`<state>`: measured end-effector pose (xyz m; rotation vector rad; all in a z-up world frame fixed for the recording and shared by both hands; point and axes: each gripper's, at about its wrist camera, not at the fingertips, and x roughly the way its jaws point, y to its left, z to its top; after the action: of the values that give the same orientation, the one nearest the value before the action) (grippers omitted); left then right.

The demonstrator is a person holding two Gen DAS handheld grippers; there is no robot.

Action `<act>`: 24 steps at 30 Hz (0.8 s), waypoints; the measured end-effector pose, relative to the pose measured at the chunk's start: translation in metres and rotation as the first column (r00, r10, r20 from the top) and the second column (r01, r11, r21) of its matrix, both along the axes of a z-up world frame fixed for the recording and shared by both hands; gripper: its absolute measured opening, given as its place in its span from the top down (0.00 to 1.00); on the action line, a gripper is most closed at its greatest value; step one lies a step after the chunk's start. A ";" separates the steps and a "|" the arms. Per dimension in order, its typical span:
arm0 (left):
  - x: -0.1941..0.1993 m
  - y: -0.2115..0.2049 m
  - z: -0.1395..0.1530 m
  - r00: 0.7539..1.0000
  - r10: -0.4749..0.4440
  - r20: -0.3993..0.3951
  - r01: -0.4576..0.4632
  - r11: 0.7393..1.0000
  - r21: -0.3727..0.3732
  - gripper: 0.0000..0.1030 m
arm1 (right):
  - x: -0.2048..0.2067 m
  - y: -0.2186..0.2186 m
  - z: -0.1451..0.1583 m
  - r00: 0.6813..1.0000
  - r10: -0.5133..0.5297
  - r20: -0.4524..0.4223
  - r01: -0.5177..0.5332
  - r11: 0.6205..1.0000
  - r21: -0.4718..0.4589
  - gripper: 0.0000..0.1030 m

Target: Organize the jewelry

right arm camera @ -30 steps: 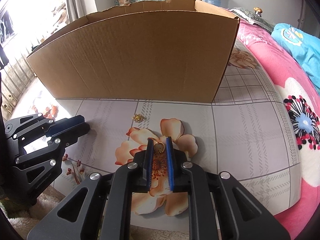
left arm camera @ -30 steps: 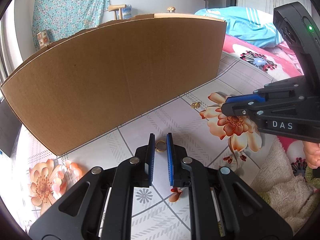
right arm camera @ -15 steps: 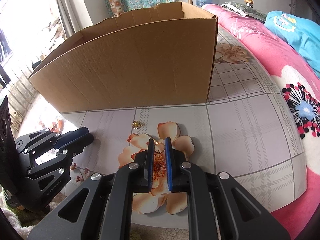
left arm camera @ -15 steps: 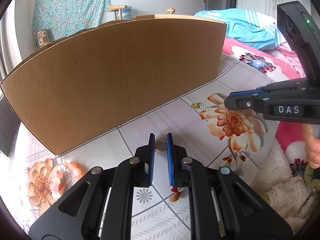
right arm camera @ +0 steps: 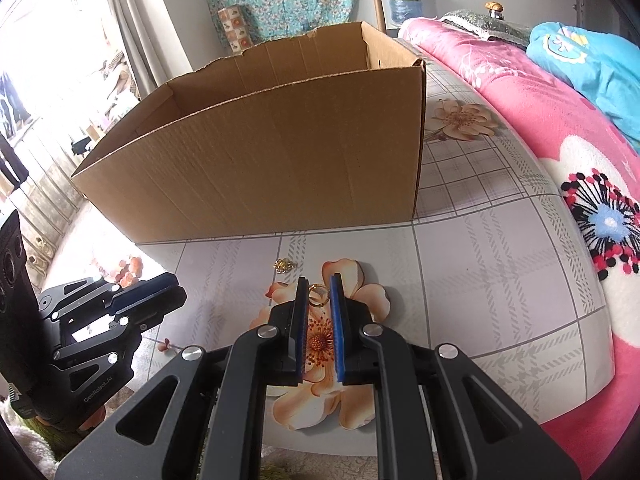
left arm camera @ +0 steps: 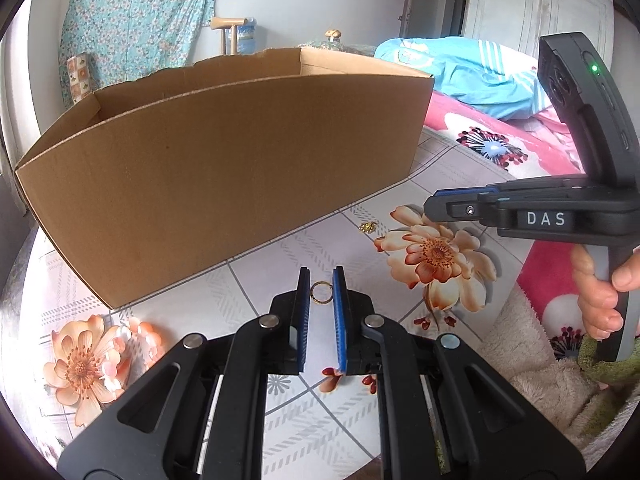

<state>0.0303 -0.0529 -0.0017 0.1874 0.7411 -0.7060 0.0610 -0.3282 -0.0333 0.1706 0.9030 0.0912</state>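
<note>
Tongs both clamped, each on a small gold ring: left gripper on the left ring, right gripper on the right ring. Beyond, filling upper frame — cardboard box, open-topped, long side facing; loose gold trinket between, nearer the right gripper.

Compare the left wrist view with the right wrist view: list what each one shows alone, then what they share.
Left wrist view only: the left gripper shut on a thin gold ring, and a hand on the other gripper's handle.

Right wrist view only: the right gripper shut on a second gold ring, above a printed flower, and a bright window at the left.

Both: the open cardboard box, a small gold trinket on the floral cloth, and the pink blanket.
</note>
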 end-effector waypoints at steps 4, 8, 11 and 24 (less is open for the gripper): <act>-0.007 -0.003 0.024 0.998 -0.028 0.050 0.029 0.999 -0.032 0.90 | -0.006 0.000 0.015 0.999 0.006 0.038 -0.006 1.000 0.007 0.90; -0.011 -0.005 0.061 0.991 -0.063 0.119 0.073 0.994 -0.077 0.90 | -0.015 -0.002 0.046 0.992 0.000 0.128 -0.005 0.999 0.037 0.89; -0.003 -0.010 0.085 0.984 -0.079 0.158 0.093 0.992 -0.088 0.90 | -0.017 -0.005 0.071 0.979 0.008 0.202 -0.020 0.998 0.058 0.89; 0.128 -0.033 0.102 0.993 -0.028 -0.112 0.016 0.995 -0.101 0.90 | 0.080 -0.015 0.095 0.980 0.099 0.170 -0.118 0.988 0.104 0.89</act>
<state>0.1581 -0.0863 0.1007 0.0645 0.8113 -0.7776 0.1412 -0.3433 0.0621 0.2162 0.7419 0.2549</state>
